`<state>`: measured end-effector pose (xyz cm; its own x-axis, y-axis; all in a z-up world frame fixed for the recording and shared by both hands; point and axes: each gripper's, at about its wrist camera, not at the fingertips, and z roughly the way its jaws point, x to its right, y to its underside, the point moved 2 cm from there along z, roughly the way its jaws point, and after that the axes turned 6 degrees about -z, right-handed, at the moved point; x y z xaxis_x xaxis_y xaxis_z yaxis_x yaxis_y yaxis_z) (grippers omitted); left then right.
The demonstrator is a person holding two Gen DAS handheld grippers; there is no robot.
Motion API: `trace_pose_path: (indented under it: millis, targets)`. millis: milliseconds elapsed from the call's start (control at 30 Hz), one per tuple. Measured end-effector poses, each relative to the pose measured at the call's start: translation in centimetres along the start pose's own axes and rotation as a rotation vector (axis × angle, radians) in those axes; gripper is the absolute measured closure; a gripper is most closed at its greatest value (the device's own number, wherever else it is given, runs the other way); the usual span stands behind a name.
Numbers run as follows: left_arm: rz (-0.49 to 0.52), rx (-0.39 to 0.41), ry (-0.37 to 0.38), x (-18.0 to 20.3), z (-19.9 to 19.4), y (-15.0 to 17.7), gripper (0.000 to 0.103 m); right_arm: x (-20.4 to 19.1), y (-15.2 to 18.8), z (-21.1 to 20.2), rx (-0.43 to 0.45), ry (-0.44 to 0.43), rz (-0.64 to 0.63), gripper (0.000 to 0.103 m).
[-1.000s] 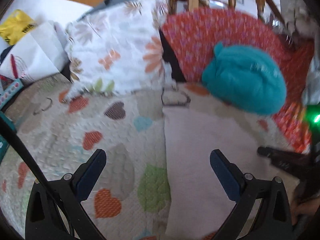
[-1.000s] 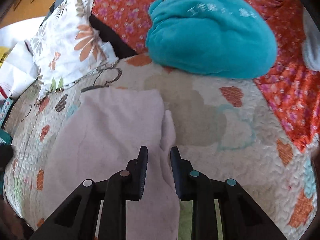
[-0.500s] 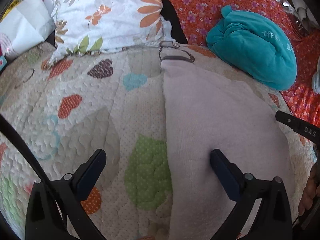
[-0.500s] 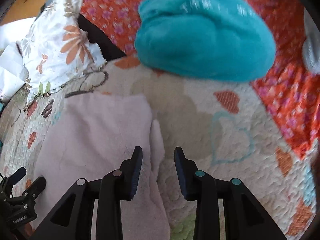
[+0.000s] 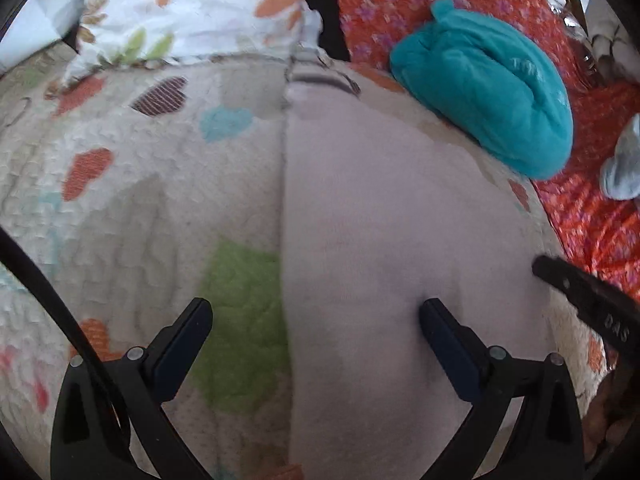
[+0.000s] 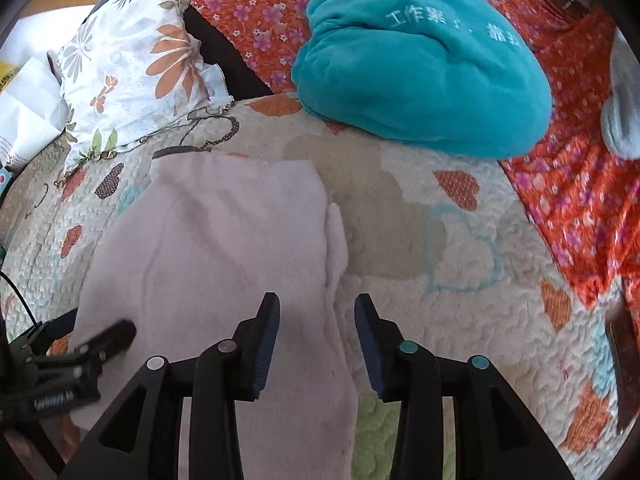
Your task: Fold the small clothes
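Right wrist view shows the heart-print quilt (image 6: 460, 300) filling the frame, the pale pink garment (image 6: 224, 248) lying flat at centre left. The right gripper (image 6: 316, 312) hangs parted, empty, astride its right edge; the left gripper (image 5: 316, 320) likewise spread over its left edge. Closing too deep could pinch quilt with cloth, dragging the fold crooked.

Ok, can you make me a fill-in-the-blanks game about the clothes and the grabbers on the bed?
1. The pale pink garment lies flat on a quilt printed with ____ shapes.
2. The fluffy bundle beyond the garment is ____ in colour.
3. The right gripper has its jaws ____, straddling the garment's right edge.
4. The left gripper is open, with its right finger over the ____.

Missing words: heart; teal; open; garment
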<state>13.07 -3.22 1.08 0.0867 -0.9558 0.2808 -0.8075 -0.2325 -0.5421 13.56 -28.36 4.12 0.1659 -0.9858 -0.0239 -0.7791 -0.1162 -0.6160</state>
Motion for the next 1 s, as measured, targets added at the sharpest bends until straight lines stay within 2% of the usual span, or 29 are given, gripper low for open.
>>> trace_pose_path:
  millis: [133, 233, 400, 533, 633, 833, 1000]
  targets:
    - [0.038, 0.126, -0.107, 0.0, -3.8, 1.0, 0.000, -0.3, 1.2, -1.4, 0.014, 0.010, -0.007, 0.056]
    - [0.022, 0.157, -0.145, -0.5, -6.5, 2.0, 0.000, -1.0, 2.3, -2.3, 0.020, 0.020, -0.027, 0.053]
    - [-0.033, 0.141, -0.203, -2.1, -8.8, 4.8, 0.000, -2.0, 4.1, -3.5, 0.006, 0.012, -0.024, 0.052]
    - [-0.067, 0.075, -0.187, -3.4, -8.8, 6.6, 0.000, -2.7, 5.1, -4.7, 0.028, 0.029, -0.032, 0.045]
    - [-0.075, 0.058, -0.201, -3.9, -8.7, 7.5, 0.000, -2.8, 6.3, -5.1, 0.021, 0.028, -0.005, 0.042]
    - [-0.049, 0.058, -0.219, -3.6, -8.4, 7.9, 0.000, -2.5, 8.2, -4.4, -0.028, 0.024, 0.030, 0.042]
    - [-0.035, 0.026, -0.213, -3.3, -7.6, 8.1, 0.000, -2.3, 8.2, -4.0, -0.039, 0.028, 0.042, 0.041]
